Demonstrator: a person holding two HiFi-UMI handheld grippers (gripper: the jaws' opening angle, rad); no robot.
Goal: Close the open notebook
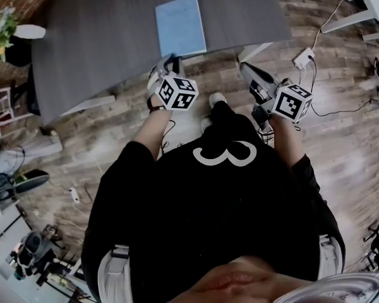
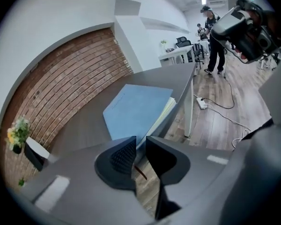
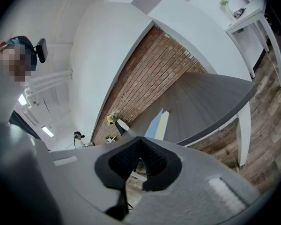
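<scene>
The notebook lies closed, blue cover up, on the grey table near its front edge. In the left gripper view the notebook sits just beyond the jaws, its page edge facing right. My left gripper hovers off the table's front edge, just short of the notebook; its jaws stand a narrow gap apart with nothing between them. My right gripper hangs over the floor right of the table corner, tips together and empty. It sees the notebook only as a thin sliver.
A flower pot stands at the table's far left end. A power strip with cables lies on the wooden floor to the right. White desks stand at the back right. A person stands farther off.
</scene>
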